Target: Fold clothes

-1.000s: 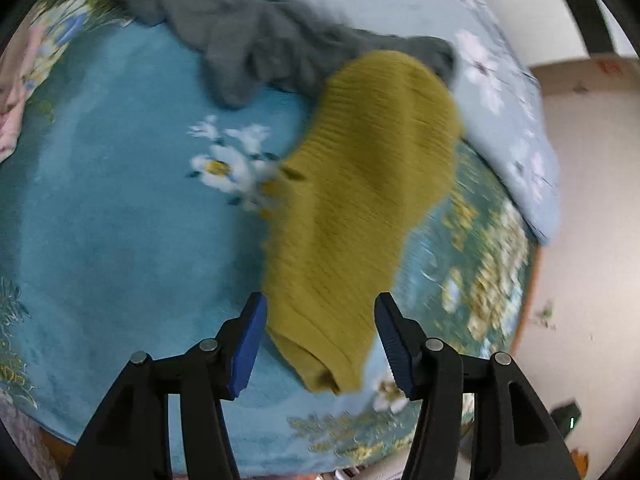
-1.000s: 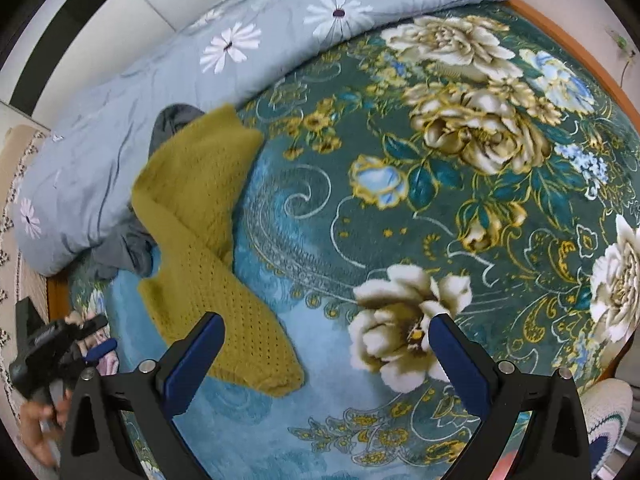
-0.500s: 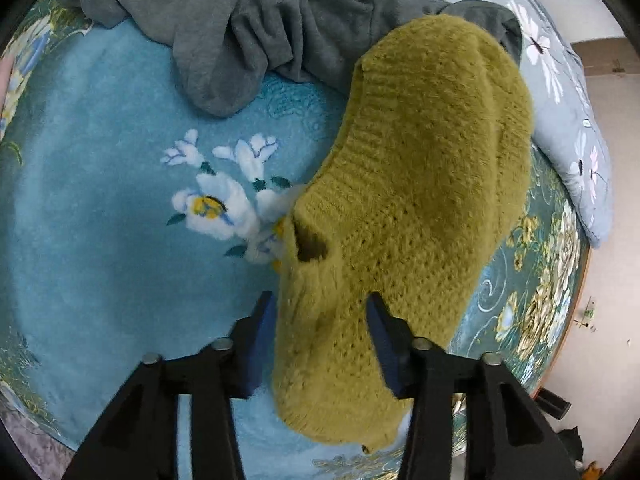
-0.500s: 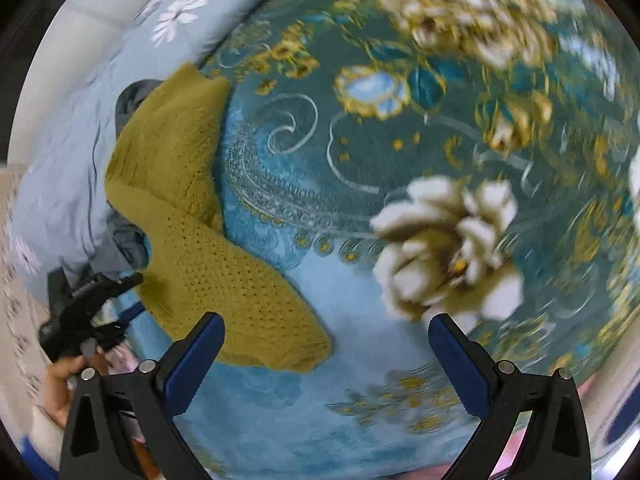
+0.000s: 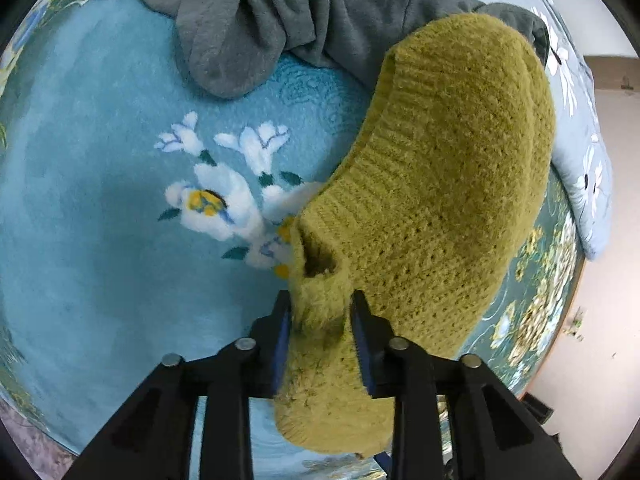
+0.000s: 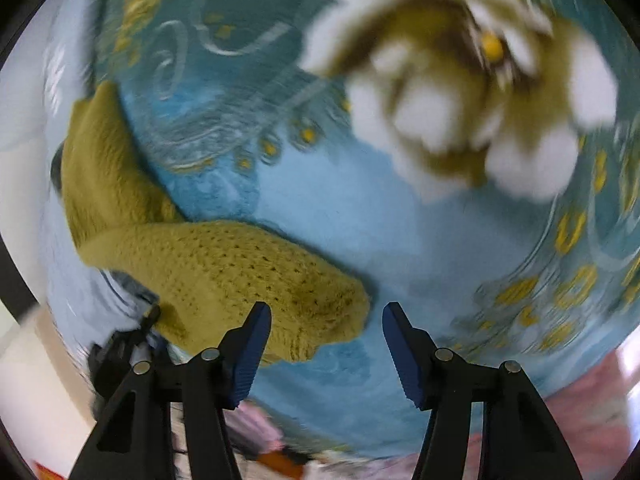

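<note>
An olive-green knit sweater (image 5: 440, 200) lies on a blue flowered blanket (image 5: 100, 220). My left gripper (image 5: 320, 320) is shut on the near corner of the sweater, which bunches between the blue pads. In the right wrist view the sweater (image 6: 224, 264) stretches from the far left to just ahead of my right gripper (image 6: 326, 324), which is open and empty, its left pad next to the sweater's near corner. The left gripper (image 6: 124, 344) shows there blurred at the lower left.
A grey garment (image 5: 300, 12) lies crumpled beyond the sweater. A pale blue flowered quilt (image 5: 584, 168) runs along the bed's far right edge. The bed's edge and floor (image 5: 600, 340) are at right. Pink cloth (image 6: 580, 404) shows at the lower right of the right wrist view.
My left gripper closed on the sweater's corner. My right gripper swept down and left toward the sweater's other corner, and its jaws narrowed but stay open.
</note>
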{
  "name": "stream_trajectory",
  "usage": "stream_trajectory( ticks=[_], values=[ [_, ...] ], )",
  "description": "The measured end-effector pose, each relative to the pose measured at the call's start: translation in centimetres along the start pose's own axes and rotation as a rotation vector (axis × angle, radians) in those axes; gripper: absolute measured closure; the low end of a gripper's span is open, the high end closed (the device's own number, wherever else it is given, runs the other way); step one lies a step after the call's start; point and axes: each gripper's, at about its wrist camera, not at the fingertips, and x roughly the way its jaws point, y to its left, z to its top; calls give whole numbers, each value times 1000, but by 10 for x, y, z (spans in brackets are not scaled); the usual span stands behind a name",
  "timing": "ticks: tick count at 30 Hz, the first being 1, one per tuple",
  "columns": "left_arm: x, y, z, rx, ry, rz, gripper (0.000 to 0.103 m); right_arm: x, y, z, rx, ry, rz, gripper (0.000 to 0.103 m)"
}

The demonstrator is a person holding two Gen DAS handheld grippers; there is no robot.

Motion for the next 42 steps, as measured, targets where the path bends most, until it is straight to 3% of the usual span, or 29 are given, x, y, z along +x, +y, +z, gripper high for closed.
stream_trajectory(
  ticks=[4, 6, 10, 12, 16, 24, 27, 32, 42],
  values=[
    [4, 1, -3, 26, 16, 20, 72, 22, -12, 0, 121, 45, 67, 42],
    [6, 3, -4, 21, 22, 21, 72, 28, -13, -1, 160, 49, 97, 47],
    [6, 10, -7, -1, 19, 25, 74, 30, -8, 1, 201, 23, 96, 68],
    [3, 12, -9, 1, 8, 29, 86, 27, -4, 2, 200, 2, 94, 85],
    [-16, 19, -17, -15, -38, -1, 90, 9, 11, 5, 145, -47, 138, 88],
    [-93, 29, -50, -37, -194, -220, 92, -68, 92, 21, -115, -179, 287, 90],
    [-130, 5, -49, -27, -268, -298, 92, -105, 133, 20, -250, -223, 338, 90],
    [-192, -45, -45, 7, -409, -447, 92, -155, 194, -4, -458, -281, 430, 90],
    [-321, -88, -86, 196, -625, -604, 93, -266, 280, -65, -760, -396, 643, 91]
  ],
)
